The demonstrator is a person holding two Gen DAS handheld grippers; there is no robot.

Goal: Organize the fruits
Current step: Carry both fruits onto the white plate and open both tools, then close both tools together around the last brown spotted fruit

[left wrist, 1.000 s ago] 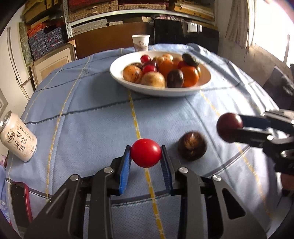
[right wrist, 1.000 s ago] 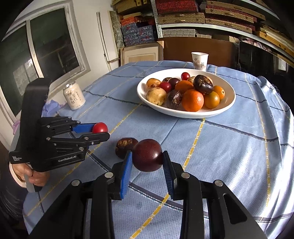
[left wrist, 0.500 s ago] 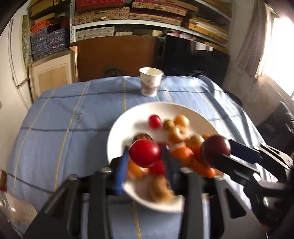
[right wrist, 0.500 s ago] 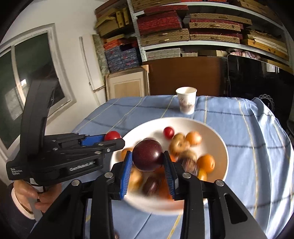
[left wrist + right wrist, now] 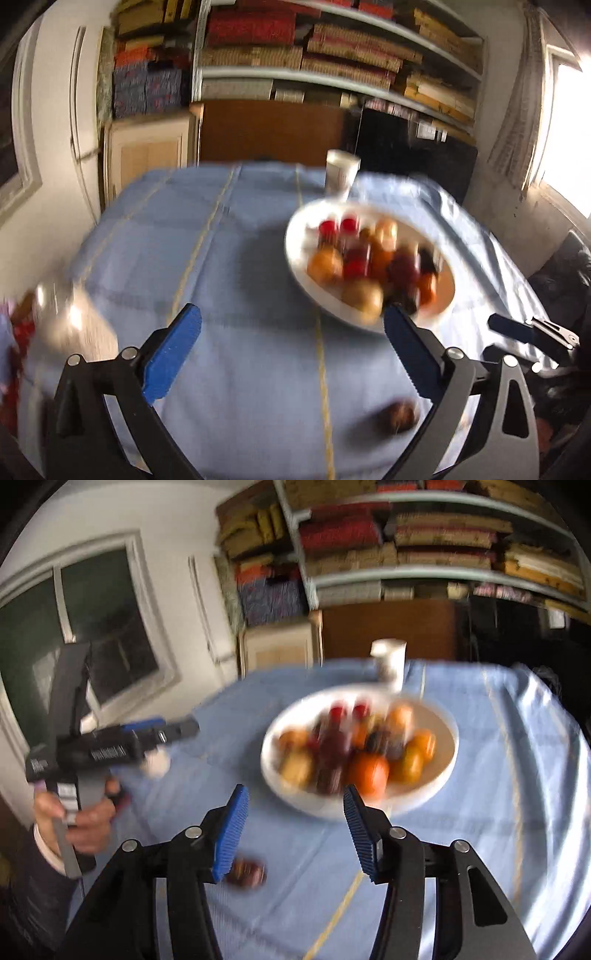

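A white bowl (image 5: 295, 258) piled with red, orange and dark fruits stands on the blue tablecloth; it also shows in the right wrist view (image 5: 448, 753). Both views are blurred by motion. My left gripper (image 5: 291, 328) is open and empty, above the cloth, near side of the bowl. My right gripper (image 5: 295, 806) is open and empty, in front of the bowl. One dark fruit (image 5: 400, 415) lies alone on the cloth near me, seen below the left finger in the right wrist view (image 5: 247, 873).
A paper cup (image 5: 341, 175) stands behind the bowl. A can (image 5: 55, 317) sits at the table's left edge, blurred. Shelves with boxes and a wooden cabinet stand behind the table. The left gripper (image 5: 162, 733) and the hand holding it show in the right wrist view.
Both grippers opened and let go of their fruits, the red one and the dark red one, over the bowl. Both have pulled back toward me from the bowl.
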